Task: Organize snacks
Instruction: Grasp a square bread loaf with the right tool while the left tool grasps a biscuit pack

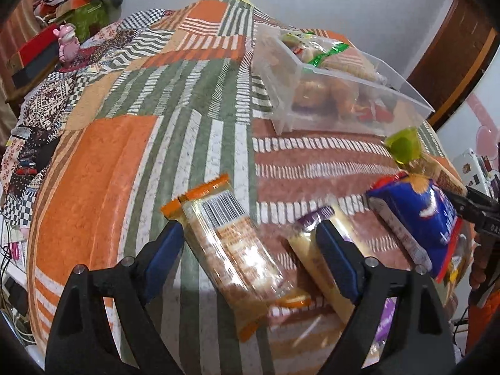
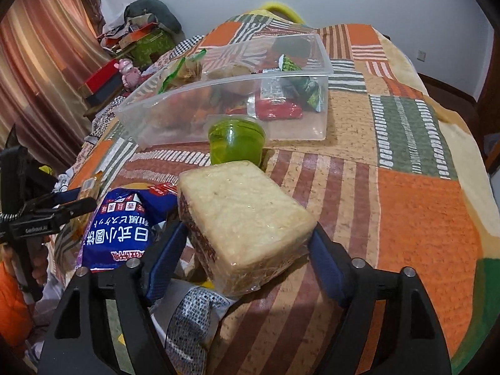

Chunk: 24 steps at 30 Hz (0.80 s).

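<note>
My left gripper [image 1: 247,228] hangs open over the patchwork bedspread [image 1: 125,162]. An orange-ended cracker packet [image 1: 225,250] lies between its pads, untouched. Its right finger stands over a purple-ended yellow packet [image 1: 300,240]. My right gripper [image 2: 247,231] has both pads against the sides of a wrapped pale rice-cake block [image 2: 247,215], which rests on a heap of packets. Beside the block lie a blue biscuit bag [image 2: 118,231] and a grey patterned packet [image 2: 190,322]. A green jelly cup [image 2: 236,143] stands just beyond. Farther back is the clear plastic bin [image 2: 325,62], holding several snacks.
A pink figurine [image 1: 67,43] and stacked boxes [image 1: 34,56] sit off the bed's far left side. Curtains [image 2: 37,62] hang behind them. The left gripper's tool [image 2: 47,215] and an orange sleeve [image 2: 12,297] show at the left edge of the right wrist view.
</note>
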Tool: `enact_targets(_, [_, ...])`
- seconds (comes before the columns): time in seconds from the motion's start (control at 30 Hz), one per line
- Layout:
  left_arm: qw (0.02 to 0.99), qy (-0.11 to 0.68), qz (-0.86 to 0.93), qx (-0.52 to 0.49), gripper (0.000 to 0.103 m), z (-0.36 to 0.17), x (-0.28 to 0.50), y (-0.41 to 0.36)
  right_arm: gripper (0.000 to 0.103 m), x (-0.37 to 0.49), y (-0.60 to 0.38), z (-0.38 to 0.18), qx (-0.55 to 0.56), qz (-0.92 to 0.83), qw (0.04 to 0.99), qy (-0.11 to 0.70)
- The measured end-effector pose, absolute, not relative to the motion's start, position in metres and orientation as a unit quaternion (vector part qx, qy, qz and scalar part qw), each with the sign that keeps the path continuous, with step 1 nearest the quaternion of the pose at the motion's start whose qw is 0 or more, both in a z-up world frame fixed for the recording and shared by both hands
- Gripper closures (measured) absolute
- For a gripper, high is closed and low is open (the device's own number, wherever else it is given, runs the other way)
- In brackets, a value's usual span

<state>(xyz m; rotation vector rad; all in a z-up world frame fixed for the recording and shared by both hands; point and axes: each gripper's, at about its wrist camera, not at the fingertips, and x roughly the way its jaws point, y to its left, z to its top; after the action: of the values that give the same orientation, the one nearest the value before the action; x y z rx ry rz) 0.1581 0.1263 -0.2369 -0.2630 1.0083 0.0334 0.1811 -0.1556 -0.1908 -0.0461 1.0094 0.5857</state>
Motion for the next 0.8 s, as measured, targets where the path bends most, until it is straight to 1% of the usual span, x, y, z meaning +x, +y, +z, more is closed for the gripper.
enact_targets(0.07, [0.869, 0.478, 0.024, -0.128, 0.016, -0.239, 0.160, 0.130, 0.040, 0.181, -0.155, -0.191, -0.025, 0.282, 0.834, 0.473])
enact_targets(0.1, [0.870, 0.476, 0.028, -0.130, 0.020, -0.239, 0.159, 0.132, 0.043, 0.180, -0.155, -0.191, -0.025, 0.284, 0.834, 0.473])
enact_targets(0.13, [0.870, 0.475, 0.035, -0.128, 0.032, -0.240, 0.159, 0.135, 0.044, 0.180, -0.155, -0.190, -0.027, 0.285, 0.835, 0.470])
enact_targets(0.17, [0.868, 0.480, 0.041, -0.121, 0.037, -0.241, 0.159, 0.136, 0.046, 0.180, -0.155, -0.189, -0.029, 0.286, 0.836, 0.467])
enact_targets(0.2, [0.865, 0.488, 0.047, -0.108, 0.046, -0.244, 0.160, 0.136, 0.048, 0.179, -0.156, -0.188, -0.030, 0.287, 0.837, 0.465])
enact_targets(0.23, [0.866, 0.488, 0.050, -0.099, 0.051, -0.246, 0.158, 0.137, 0.049, 0.178, -0.157, -0.188, -0.029, 0.286, 0.839, 0.462])
enact_targets(0.3, [0.868, 0.486, 0.055, -0.087, 0.058, -0.246, 0.154, 0.137, 0.049, 0.177, -0.160, -0.186, -0.029, 0.279, 0.844, 0.458])
enact_targets(0.33, [0.869, 0.485, 0.056, -0.076, 0.065, -0.246, 0.151, 0.135, 0.049, 0.177, -0.162, -0.185, -0.032, 0.275, 0.846, 0.456])
enact_targets(0.37, [0.870, 0.484, 0.055, -0.071, 0.068, -0.245, 0.150, 0.135, 0.049, 0.176, -0.164, -0.185, -0.033, 0.270, 0.848, 0.454])
enact_targets(0.57, [0.877, 0.472, 0.055, -0.070, 0.069, -0.238, 0.143, 0.133, 0.051, 0.176, -0.171, -0.177, -0.034, 0.260, 0.856, 0.445])
enact_targets(0.8, [0.898, 0.434, 0.042, -0.057, 0.069, -0.200, 0.150, 0.121, 0.052, 0.174, -0.175, -0.155, -0.032, 0.257, 0.873, 0.413])
